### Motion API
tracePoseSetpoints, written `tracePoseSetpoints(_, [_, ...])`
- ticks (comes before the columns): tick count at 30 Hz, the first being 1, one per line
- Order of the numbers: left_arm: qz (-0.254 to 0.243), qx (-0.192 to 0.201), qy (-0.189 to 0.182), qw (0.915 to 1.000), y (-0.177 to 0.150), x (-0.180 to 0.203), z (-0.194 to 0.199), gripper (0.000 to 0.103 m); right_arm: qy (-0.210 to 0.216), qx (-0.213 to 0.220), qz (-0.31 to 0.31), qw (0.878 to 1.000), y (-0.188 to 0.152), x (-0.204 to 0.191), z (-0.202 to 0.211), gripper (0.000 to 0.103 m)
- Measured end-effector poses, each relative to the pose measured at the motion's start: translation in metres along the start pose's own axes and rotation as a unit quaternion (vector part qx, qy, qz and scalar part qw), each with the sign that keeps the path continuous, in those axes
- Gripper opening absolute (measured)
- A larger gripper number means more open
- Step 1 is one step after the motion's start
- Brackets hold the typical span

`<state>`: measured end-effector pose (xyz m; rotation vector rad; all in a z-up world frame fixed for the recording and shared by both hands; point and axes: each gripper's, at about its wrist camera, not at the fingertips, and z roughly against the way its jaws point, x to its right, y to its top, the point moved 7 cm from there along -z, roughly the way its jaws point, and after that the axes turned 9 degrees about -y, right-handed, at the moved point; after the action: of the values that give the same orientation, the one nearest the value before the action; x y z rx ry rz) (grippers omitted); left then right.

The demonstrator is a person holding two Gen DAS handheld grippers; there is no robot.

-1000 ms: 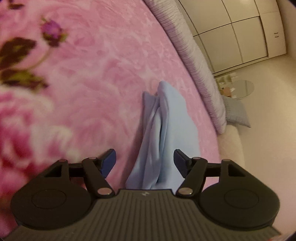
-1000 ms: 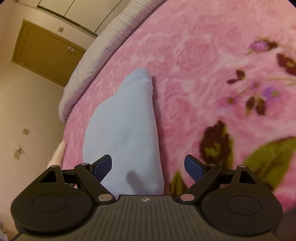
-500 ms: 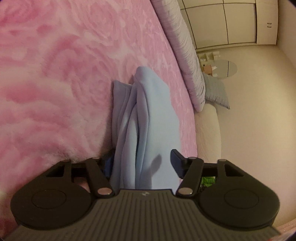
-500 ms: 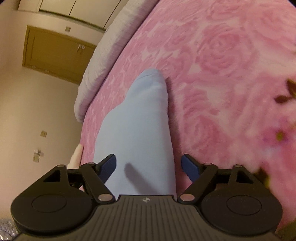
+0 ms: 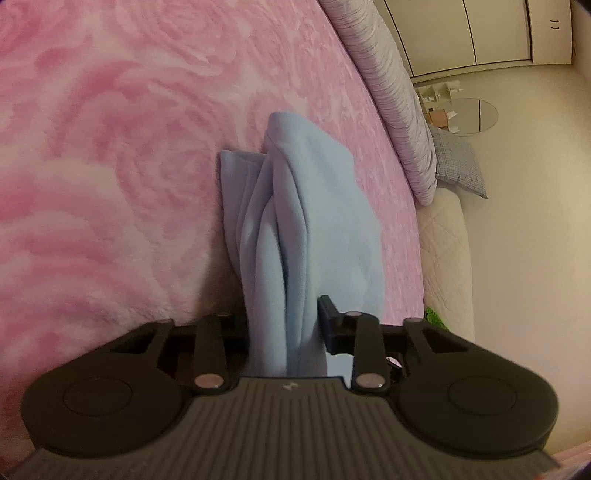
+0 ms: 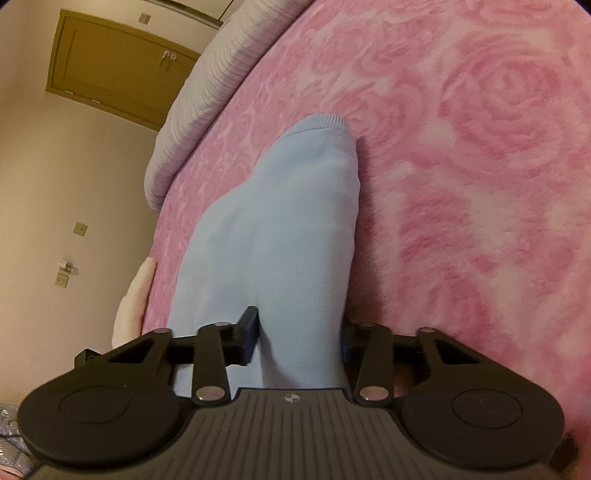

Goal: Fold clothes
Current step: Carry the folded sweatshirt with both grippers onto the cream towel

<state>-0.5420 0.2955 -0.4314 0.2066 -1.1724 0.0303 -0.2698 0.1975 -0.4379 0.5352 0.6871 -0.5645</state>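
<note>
A light blue garment [image 5: 314, 206] lies folded in a long bundle on the pink rose-patterned blanket [image 5: 110, 166]. My left gripper [image 5: 284, 332] is shut on the near end of the garment, with bunched layers pinched between the jaws. In the right wrist view the same garment [image 6: 288, 221] shows as a smooth strip with a ribbed hem at its far end. My right gripper [image 6: 299, 343] is shut on its near end. Its right fingertip is hidden behind the cloth.
A grey striped bolster [image 5: 399, 110] runs along the bed's far edge, also in the right wrist view [image 6: 207, 96]. A checked cushion [image 5: 458, 162], a round mirror [image 5: 476, 116] and white wardrobes [image 5: 480, 33] stand beyond. A brown door [image 6: 114, 70] is at upper left.
Both grippers have moved forward over the garment's ends and closed on the cloth. A second ago both were open with the garment lying between the fingers.
</note>
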Motion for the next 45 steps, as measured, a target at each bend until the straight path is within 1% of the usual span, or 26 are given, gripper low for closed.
tracePoseSetpoints(2, [0.006,-0.002,0.006,1.0,0.0,0.002,0.001,0.023,0.002,0.002,-0.011,1.0,0.0,0.003,0.001,0.031])
tracePoseSetpoints(6, [0.028,-0.006,0.018,0.9994,0.006,0.014,0.002,0.017,-0.017,-0.005,-0.03,0.999,0.003,-0.009,0.007,0.025])
tracePoseSetpoints(9, [0.034,-0.001,0.038,0.9987,0.014,0.038,0.016,0.015,-0.018,-0.022,-0.043,0.999,0.012,-0.03,0.017,0.023])
tracePoseSetpoints(12, [0.041,0.014,0.048,0.9979,0.022,0.07,0.04,0.015,-0.013,-0.036,-0.046,0.998,0.021,-0.062,0.032,0.023])
tracePoseSetpoints(16, [0.051,0.044,0.065,0.9956,0.03,0.121,0.089,0.015,0.009,-0.058,-0.048,0.997,0.035,-0.118,0.051,0.023])
tracePoseSetpoints(20, [0.052,0.091,0.08,0.9913,0.04,0.169,0.147,0.015,0.042,-0.082,-0.023,0.996,0.045,-0.183,0.07,0.023])
tracePoseSetpoints(24, [0.049,0.145,0.083,0.9848,0.051,0.192,0.213,0.015,0.073,-0.103,0.011,0.992,0.054,-0.25,0.068,0.023])
tracePoseSetpoints(26, [0.05,0.169,0.082,0.9809,0.059,0.195,0.243,0.015,0.081,-0.11,0.021,0.99,0.046,-0.283,0.049,0.023])
tracePoseSetpoints(30, [0.057,0.202,0.085,0.974,0.087,0.18,0.311,0.015,0.096,-0.123,0.041,0.987,0.03,-0.349,0.01,0.023])
tracePoseSetpoints(34, [0.058,0.206,0.086,0.9731,0.13,0.143,0.387,0.015,0.111,-0.136,0.06,0.983,0.014,-0.415,-0.029,0.023])
tracePoseSetpoints(35, [0.056,0.203,0.087,0.9736,0.144,0.133,0.406,0.015,0.113,-0.135,0.06,0.983,0.008,-0.433,-0.046,0.023])
tracePoseSetpoints(39, [0.05,0.19,0.096,0.9757,0.212,0.086,0.479,0.015,0.112,-0.126,0.045,0.985,-0.019,-0.499,-0.115,0.023])
tracePoseSetpoints(41, [0.038,0.182,0.102,0.9773,0.25,0.067,0.511,0.015,0.11,-0.116,0.042,0.986,-0.026,-0.534,-0.152,0.023])
tracePoseSetpoints(43, [0.021,0.177,0.105,0.9784,0.288,0.049,0.539,0.015,0.112,-0.105,0.039,0.987,-0.027,-0.564,-0.187,0.023])
tracePoseSetpoints(45, [0.004,0.173,0.106,0.9792,0.326,0.031,0.563,0.015,0.116,-0.09,0.043,0.988,-0.033,-0.589,-0.22,0.023])
